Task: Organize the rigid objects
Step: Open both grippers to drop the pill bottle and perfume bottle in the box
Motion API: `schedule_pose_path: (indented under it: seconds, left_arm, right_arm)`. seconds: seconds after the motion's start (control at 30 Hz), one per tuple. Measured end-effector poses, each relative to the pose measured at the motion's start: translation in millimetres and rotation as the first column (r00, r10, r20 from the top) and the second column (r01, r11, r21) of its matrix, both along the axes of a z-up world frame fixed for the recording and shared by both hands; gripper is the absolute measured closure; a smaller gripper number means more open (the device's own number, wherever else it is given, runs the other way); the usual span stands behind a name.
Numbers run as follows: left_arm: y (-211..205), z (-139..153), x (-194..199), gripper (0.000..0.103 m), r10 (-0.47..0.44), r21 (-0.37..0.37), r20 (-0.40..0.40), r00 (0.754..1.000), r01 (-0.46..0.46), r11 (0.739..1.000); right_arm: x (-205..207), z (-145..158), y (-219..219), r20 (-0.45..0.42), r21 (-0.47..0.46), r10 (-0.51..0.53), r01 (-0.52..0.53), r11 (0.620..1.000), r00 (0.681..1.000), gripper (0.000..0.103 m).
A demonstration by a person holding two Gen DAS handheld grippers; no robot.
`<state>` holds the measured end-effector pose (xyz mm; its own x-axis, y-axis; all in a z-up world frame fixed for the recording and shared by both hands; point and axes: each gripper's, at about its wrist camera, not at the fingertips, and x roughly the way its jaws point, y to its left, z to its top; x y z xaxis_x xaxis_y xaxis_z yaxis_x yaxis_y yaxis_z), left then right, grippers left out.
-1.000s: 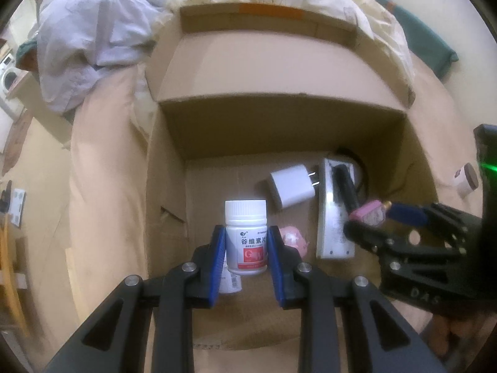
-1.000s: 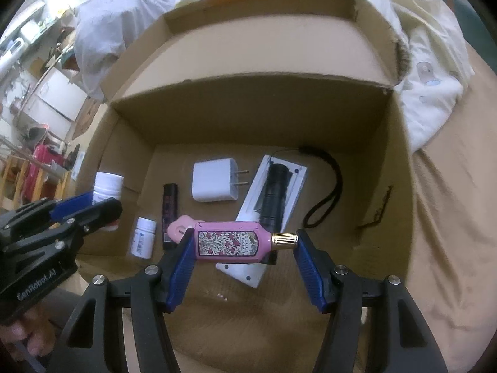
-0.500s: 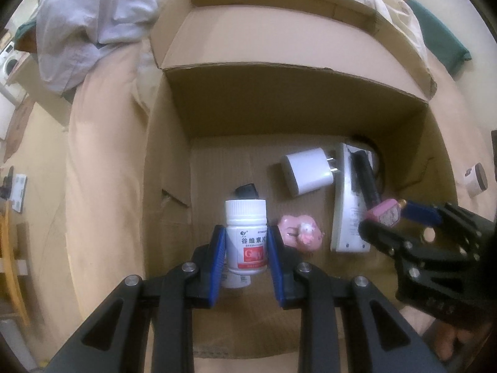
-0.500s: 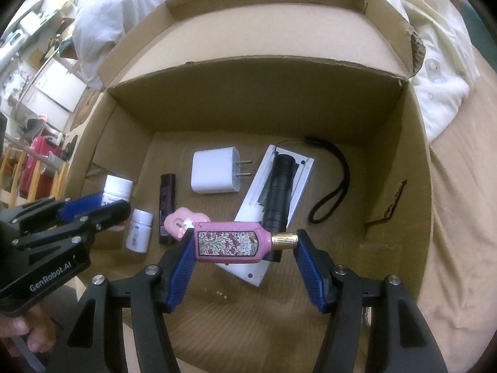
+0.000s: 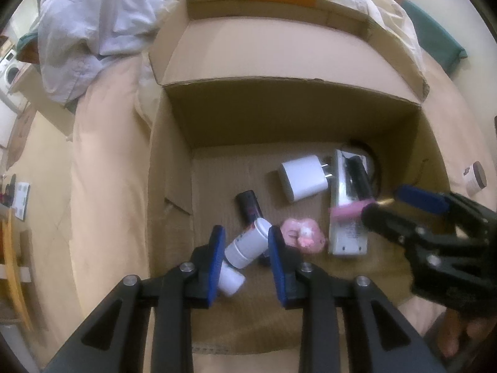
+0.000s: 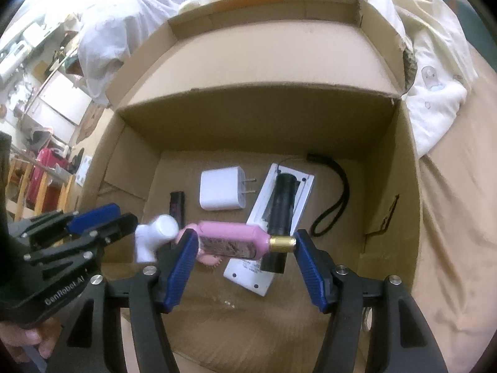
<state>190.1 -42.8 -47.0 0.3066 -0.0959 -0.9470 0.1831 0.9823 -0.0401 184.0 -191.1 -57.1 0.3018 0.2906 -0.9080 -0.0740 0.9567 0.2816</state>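
The left tongs (image 5: 245, 255) stand spread, and the white pill bottle (image 5: 248, 244) lies tilted in the gap between their blue pads, cap end toward the far right. It touches neither pad firmly that I can tell, so it looks let go, not gripped. A smaller white bottle (image 5: 230, 281) lies just below it, by the left pad. Just beyond the tips rests a dark tube (image 5: 248, 206), and to their right a pink pig-shaped trinket (image 5: 303, 237).

The right tongs (image 6: 245, 244) are also parted. The pink perfume bottle (image 6: 231, 242) spans crosswise between the pads, base at the left pad and gold cap (image 6: 281, 243) pointing at the right one. Whether the pads still pinch it I cannot tell; it is blurred.

Beyond these tips sit a white charger (image 6: 222, 191), a white card bearing a black flashlight (image 6: 281, 208), and its wrist strap (image 6: 334, 199), all on the floor of the cardboard box (image 6: 400, 186), which rests on a bed.

Both bottles are probably light, stiff and smooth. The pill bottle will roll, so hold it across the body. The perfume bottle may be glass and breakable: take its flat sides, not the cap.
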Motion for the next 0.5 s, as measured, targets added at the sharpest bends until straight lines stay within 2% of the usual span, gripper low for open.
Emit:
schedule_pose_path:
  seconds: [0.03, 0.07, 0.13, 0.17, 0.2, 0.33, 0.5]
  left_arm:
    - [0.7, 0.6, 0.3, 0.07, 0.004, -0.003, -0.001, 1.0, -0.004, 1.0]
    - [2.0, 3.4, 0.0, 0.064, 0.014, -0.01, 0.008, 1.0, -0.014, 1.0]
    - [3.6, 10.5, -0.3, 0.052, 0.028, -0.023, 0.04, 0.999, -0.028, 0.999]
    - [3.9, 14.7, -0.1, 0.042, 0.034, -0.021, 0.059, 0.998, -0.033, 0.999]
    - [4.8, 19.0, -0.1, 0.037, 0.041, -0.021, 0.08, 0.996, -0.039, 0.999]
    - [8.3, 24.6, 1.5, 0.036, 0.061, -0.026, 0.098, 0.993, -0.059, 0.998]
    - [12.1, 22.3, 1.1, 0.036, 0.076, -0.034, 0.078, 0.994, -0.074, 0.997]
  right_arm:
    - [0.3, 2.9, -1.5, 0.013, 0.008, -0.006, 0.006, 1.0, 1.0, 0.022]
    - [0.3, 6.2, -2.6, 0.028, 0.017, -0.01, 0.01, 1.0, 1.0, 0.018]
    - [0.0, 14.8, -6.1, 0.063, 0.048, -0.023, 0.02, 0.999, 0.998, 0.002]
    - [-0.1, 18.8, -8.2, 0.079, 0.069, -0.03, 0.025, 0.997, 0.996, 0.0]
    - [-0.5, 22.1, -10.0, 0.093, 0.083, -0.036, 0.028, 0.996, 0.995, 0.0]
    - [-0.1, 31.6, -18.5, 0.142, 0.089, -0.064, 0.052, 0.995, 0.988, 0.0]
    - [-0.1, 31.1, -28.1, 0.131, 0.094, -0.108, 0.096, 0.991, 0.986, 0.0]
